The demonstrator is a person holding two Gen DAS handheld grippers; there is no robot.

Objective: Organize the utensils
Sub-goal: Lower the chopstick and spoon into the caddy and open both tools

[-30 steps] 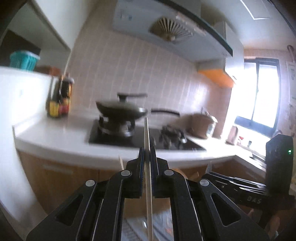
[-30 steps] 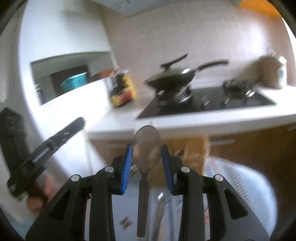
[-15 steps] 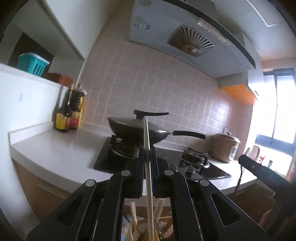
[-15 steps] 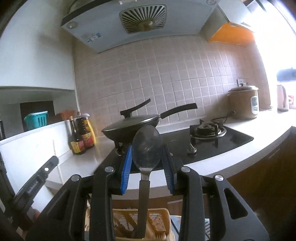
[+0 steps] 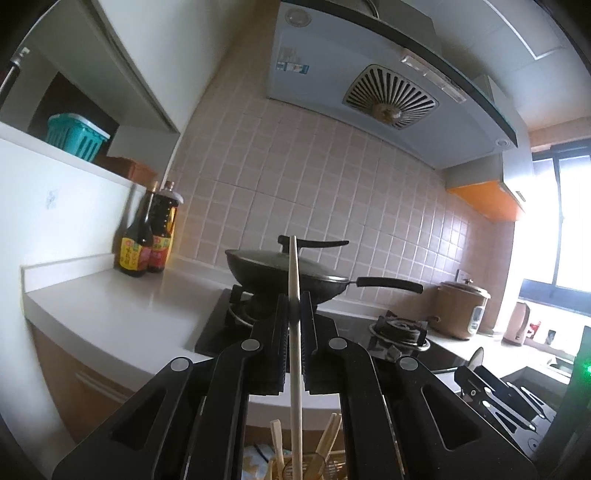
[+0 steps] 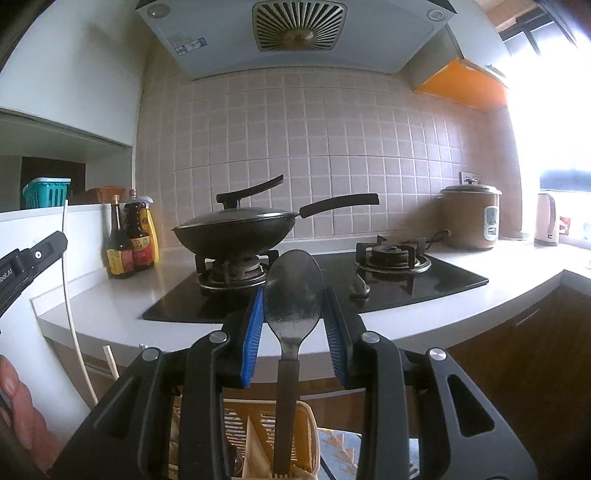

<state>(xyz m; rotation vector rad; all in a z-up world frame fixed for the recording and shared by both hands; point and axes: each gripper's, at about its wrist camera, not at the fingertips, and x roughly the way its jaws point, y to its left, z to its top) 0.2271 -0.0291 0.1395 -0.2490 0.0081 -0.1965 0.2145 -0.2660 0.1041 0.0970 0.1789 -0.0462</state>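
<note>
My left gripper (image 5: 294, 301) is shut on a thin pale chopstick (image 5: 295, 354) that stands upright between its pads. My right gripper (image 6: 294, 295) is shut on a metal spoon (image 6: 293, 291), bowl up between the blue pads and dark handle hanging down. Below the spoon sits a yellow slatted utensil basket (image 6: 236, 417). In the left wrist view, several wooden chopsticks (image 5: 327, 439) stand in a holder under my jaws. The spoon's tip (image 5: 474, 358) shows at lower right. In the right wrist view, the held chopstick (image 6: 70, 295) and one left finger (image 6: 37, 254) show at the left edge.
A lidded black wok (image 6: 236, 230) sits on the left burner of a black gas hob (image 6: 424, 284). Sauce bottles (image 6: 131, 240) stand at the counter's left; a rice cooker (image 6: 469, 218) and a kettle (image 6: 546, 219) at the right. A range hood (image 6: 295, 33) hangs above.
Both views went from blurred and turned aside to steady and facing the hob. The basket and the standing chopsticks came into view beneath the jaws. Both grips are unchanged.
</note>
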